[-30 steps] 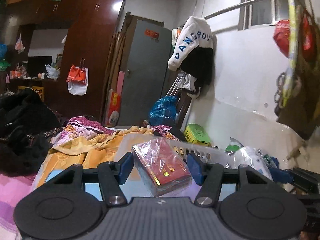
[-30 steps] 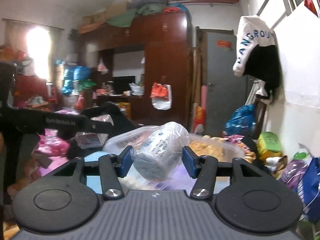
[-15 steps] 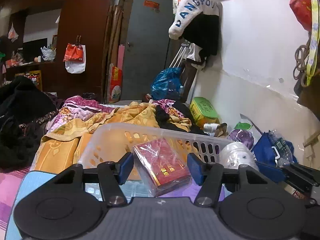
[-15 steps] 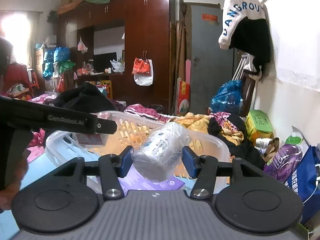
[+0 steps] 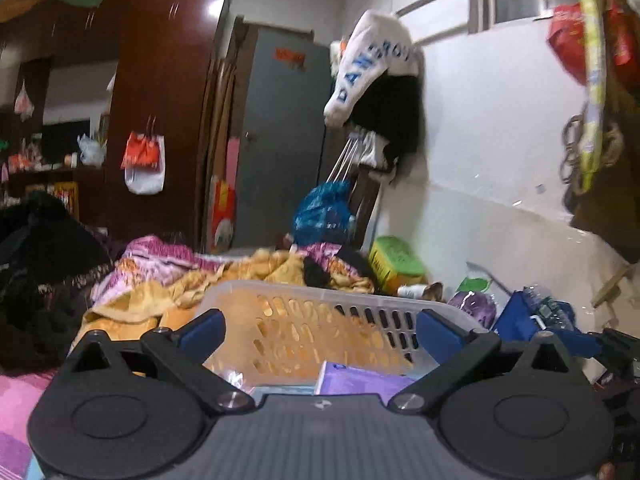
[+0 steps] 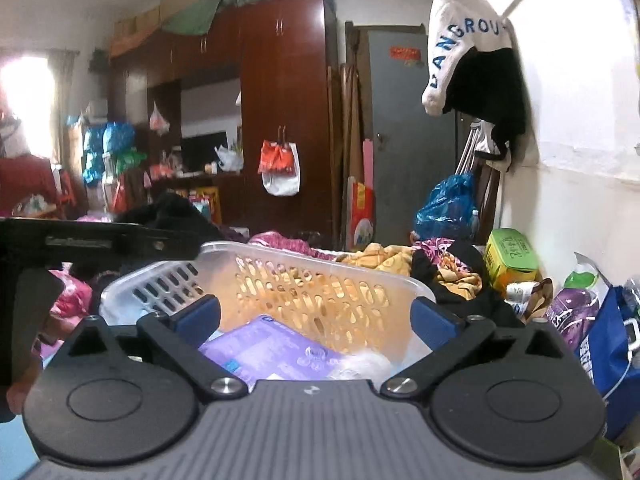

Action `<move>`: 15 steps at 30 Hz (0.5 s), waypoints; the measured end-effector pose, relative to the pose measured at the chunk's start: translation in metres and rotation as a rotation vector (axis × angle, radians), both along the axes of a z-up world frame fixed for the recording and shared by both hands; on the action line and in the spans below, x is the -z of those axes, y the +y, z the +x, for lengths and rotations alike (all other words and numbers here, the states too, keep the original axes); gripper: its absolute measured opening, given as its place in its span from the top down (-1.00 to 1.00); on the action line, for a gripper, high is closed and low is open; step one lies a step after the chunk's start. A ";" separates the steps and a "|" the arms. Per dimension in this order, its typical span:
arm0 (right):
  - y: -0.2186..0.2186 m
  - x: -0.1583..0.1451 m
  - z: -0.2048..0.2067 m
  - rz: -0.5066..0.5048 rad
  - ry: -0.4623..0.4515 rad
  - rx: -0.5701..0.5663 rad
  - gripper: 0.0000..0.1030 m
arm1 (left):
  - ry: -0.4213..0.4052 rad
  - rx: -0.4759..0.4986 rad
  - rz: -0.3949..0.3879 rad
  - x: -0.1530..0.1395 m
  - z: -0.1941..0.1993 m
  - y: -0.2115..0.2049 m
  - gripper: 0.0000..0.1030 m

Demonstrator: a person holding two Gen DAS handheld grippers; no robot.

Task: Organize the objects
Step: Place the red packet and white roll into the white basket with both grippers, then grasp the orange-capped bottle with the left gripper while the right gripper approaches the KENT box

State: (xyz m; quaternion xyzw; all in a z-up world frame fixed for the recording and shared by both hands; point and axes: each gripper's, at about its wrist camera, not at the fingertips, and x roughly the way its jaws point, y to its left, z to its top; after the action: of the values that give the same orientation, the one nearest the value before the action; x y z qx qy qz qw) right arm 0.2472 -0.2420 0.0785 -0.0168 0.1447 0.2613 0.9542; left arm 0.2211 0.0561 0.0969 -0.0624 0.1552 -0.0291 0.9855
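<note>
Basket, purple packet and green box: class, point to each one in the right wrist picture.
Basket (image 6: pixel 320 257): right wrist view, far rim.
Purple packet (image 6: pixel 272 350): right wrist view, top face, inside the basket.
Green box (image 6: pixel 512 250): right wrist view, lid, by the wall.

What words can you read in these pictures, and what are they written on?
"ANGROU": blue letters on the white sleeve hanging on the wall; the first letter is unclear.
Orange sign on the grey door: too blurred to read.
Green box: writing too blurred.
Purple packet in the basket: print too small to read.
Blue bag: white letters cut off, unreadable.
</note>
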 end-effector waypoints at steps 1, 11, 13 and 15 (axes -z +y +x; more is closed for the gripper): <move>-0.005 0.002 -0.007 0.004 0.005 -0.003 -1.00 | -0.006 0.003 0.006 -0.001 -0.009 -0.002 -0.98; -0.035 0.067 -0.086 0.034 0.038 -0.040 -1.00 | 0.041 0.095 0.014 0.063 -0.102 -0.012 -0.98; -0.029 0.075 -0.089 0.001 0.029 -0.028 -1.00 | 0.068 0.116 0.018 0.073 -0.102 -0.018 -0.98; -0.020 0.079 -0.086 -0.036 0.021 -0.012 -1.00 | 0.090 0.123 0.035 0.083 -0.098 -0.023 -0.98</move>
State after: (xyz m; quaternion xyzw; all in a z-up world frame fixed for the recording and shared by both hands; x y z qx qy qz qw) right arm 0.1612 -0.2617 -0.0005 -0.0323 0.1595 0.2643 0.9506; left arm 0.1229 0.0327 0.0143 -0.0368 0.2034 -0.0842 0.9748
